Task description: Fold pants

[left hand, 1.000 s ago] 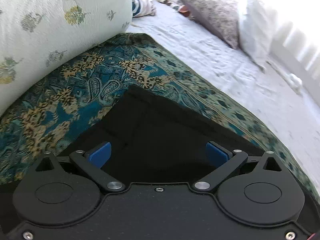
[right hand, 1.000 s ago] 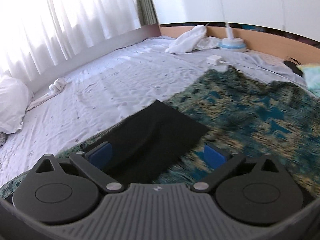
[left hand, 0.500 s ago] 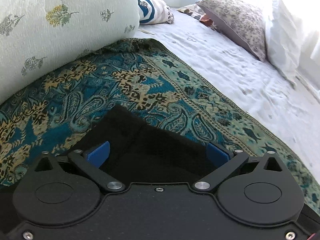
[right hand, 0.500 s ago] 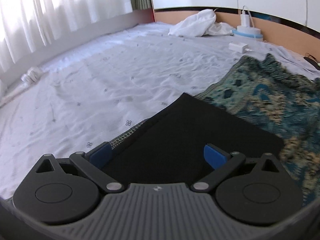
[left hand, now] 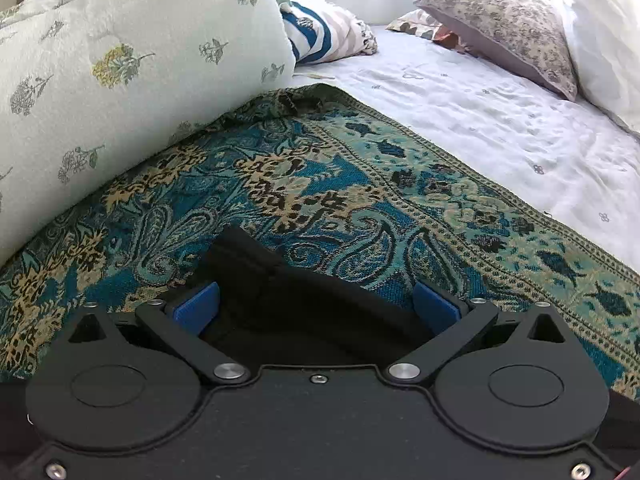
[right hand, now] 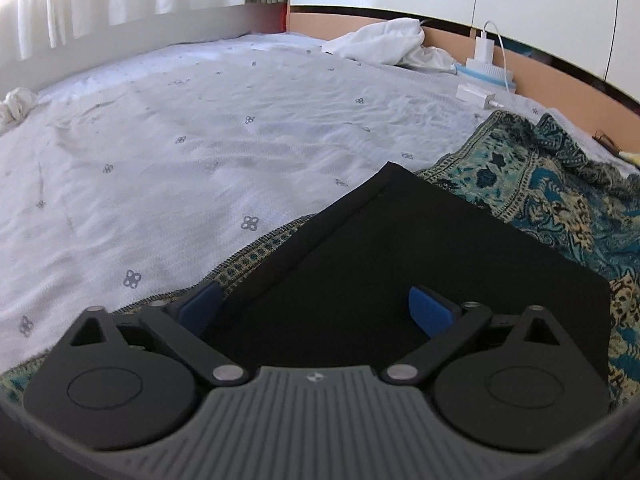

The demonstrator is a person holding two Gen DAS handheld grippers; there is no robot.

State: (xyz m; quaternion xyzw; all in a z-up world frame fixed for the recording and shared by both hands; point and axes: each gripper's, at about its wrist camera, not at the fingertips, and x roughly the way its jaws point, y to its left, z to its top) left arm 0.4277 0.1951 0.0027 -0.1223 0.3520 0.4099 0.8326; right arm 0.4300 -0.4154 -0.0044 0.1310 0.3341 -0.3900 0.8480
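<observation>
Both grippers hang wide apart, gripping nothing, over black pants [right hand: 420, 264] lying flat on the patterned blanket [left hand: 320, 184]. The right gripper [right hand: 316, 304] sits over the broad panel, whose long seam runs forward and away; the left gripper [left hand: 316, 304] straddles one bunched corner. I'd say the left is nearer a graspable edge.

The plain black folded pants [right hand: 420, 264] lie on a teal, blue and tan paisley woven throw [left hand: 320, 184]. The white bed sheet [right hand: 200, 140] carries small grey clover motifs; the pale quilted pillow [left hand: 120, 64] shows yellow and grey flower sprigs.
</observation>
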